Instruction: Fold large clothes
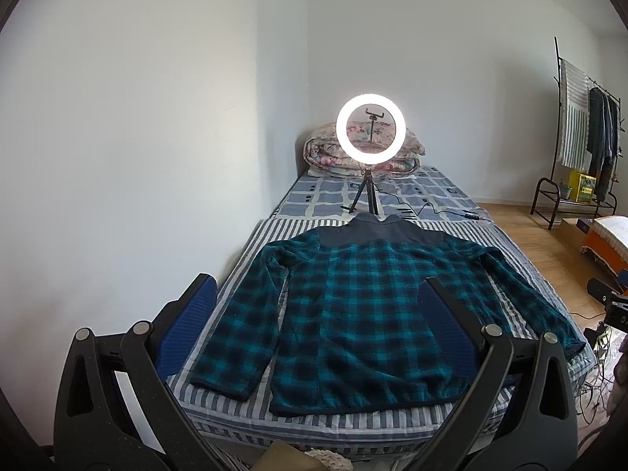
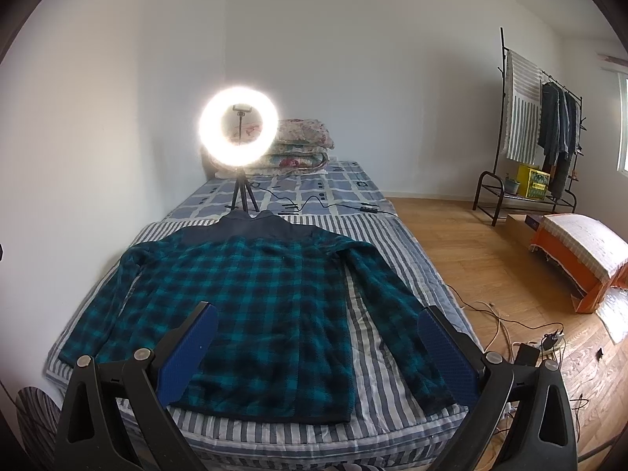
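Jacket (image 1: 353,314) lies flat on bed (image 1: 392,431), ring light (image 1: 371,133) beyond collar.

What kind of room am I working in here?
Most likely a bedroom: the plaid jacket lies spread on a bed, folded quilts are stacked at its far end, and a clothes rack stands by the wall.

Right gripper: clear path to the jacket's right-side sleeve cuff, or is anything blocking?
Probably yes. The right gripper hangs open above the bed, and the plaid jacket lies flat with that sleeve cuff uncovered near the bed's edge. Nothing lies on it.
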Motion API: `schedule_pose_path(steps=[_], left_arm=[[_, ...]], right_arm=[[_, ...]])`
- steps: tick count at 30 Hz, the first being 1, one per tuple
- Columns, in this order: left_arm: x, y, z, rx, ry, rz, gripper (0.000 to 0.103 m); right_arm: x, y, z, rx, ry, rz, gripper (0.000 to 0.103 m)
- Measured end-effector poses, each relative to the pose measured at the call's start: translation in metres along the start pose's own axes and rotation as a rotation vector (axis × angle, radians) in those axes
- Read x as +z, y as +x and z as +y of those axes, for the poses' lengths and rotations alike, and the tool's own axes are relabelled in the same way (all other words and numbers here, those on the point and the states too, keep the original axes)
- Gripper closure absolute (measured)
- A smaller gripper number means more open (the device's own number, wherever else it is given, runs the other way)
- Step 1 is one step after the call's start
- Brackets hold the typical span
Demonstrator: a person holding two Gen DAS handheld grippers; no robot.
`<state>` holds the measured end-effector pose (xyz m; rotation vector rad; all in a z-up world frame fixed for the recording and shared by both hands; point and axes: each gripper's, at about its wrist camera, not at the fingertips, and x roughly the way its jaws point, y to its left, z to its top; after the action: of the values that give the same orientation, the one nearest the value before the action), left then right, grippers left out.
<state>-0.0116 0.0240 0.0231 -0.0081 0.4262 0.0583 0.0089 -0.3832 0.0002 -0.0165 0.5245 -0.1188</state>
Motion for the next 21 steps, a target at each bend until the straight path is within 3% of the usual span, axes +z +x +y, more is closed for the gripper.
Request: schedule_pose_path(steps=[5, 12, 21], left_arm=[[-0.012, 0.003, 0.014, 0.017, -0.008, 0.001, 0.0], [-0.032, 0.005, 0.045, 0.102, -0.032, 0.0, 0.0], [-0.069, 0.006, 0.088, 0.156, -0.066, 0.032, 0.001]], right_arm=[[0.002, 0.008, 0.015, 0.027, -0.017, 0.002, 0.0], [0.01, 0.025, 0.052, 0.092, -0.061, 0.0, 0.0], [0.022, 0.051, 0.128, 0.323, -0.162, -0.049, 0.001]])
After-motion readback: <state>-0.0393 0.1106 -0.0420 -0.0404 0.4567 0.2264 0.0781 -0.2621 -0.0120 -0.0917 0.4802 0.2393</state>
